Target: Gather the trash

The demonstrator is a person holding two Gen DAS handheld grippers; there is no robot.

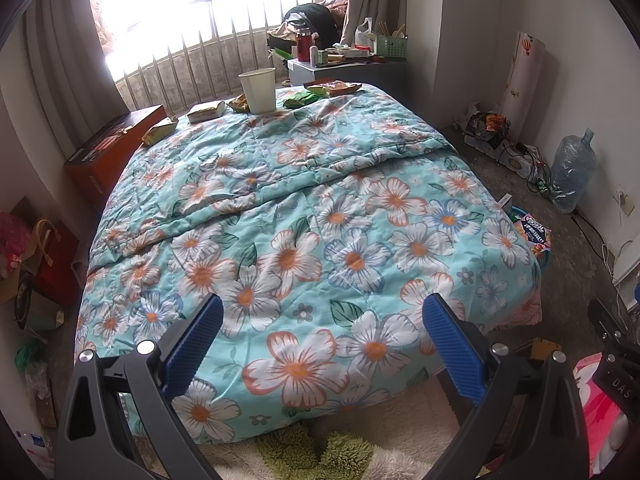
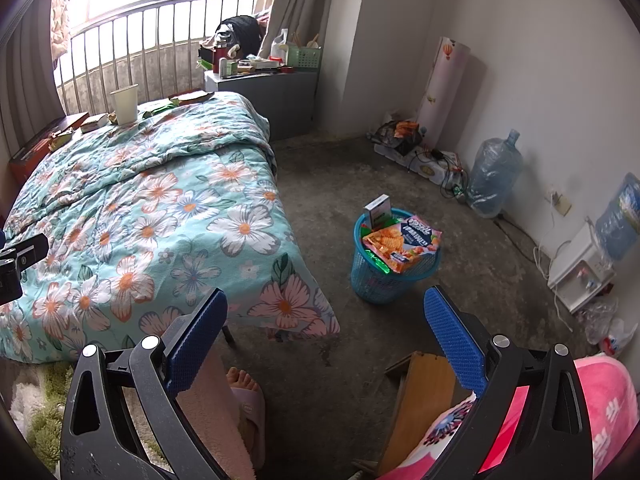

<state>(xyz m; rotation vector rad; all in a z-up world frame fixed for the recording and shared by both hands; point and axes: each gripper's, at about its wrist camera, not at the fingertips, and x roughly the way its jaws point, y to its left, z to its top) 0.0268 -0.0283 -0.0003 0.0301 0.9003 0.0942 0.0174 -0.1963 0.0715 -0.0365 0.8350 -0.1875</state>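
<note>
Left gripper [image 1: 323, 308], right gripper [image 2: 326, 304] wide, empty

"DAS" on the black device [image 1: 616, 372] at the right edge.

Blue basket [image 1: 520, 213] mostly behind the bed's edge [image 1: 500, 216]; snack wrappers' [image 1: 336, 88] print unreadable.

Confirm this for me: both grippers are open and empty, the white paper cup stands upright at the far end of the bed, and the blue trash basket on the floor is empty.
Not quite. The blue trash basket is not empty: the right wrist view shows it piled with snack bags and a small box. The rest holds: the left gripper and right gripper are open and empty, and the white paper cup stands upright at the bed's far end.
</note>
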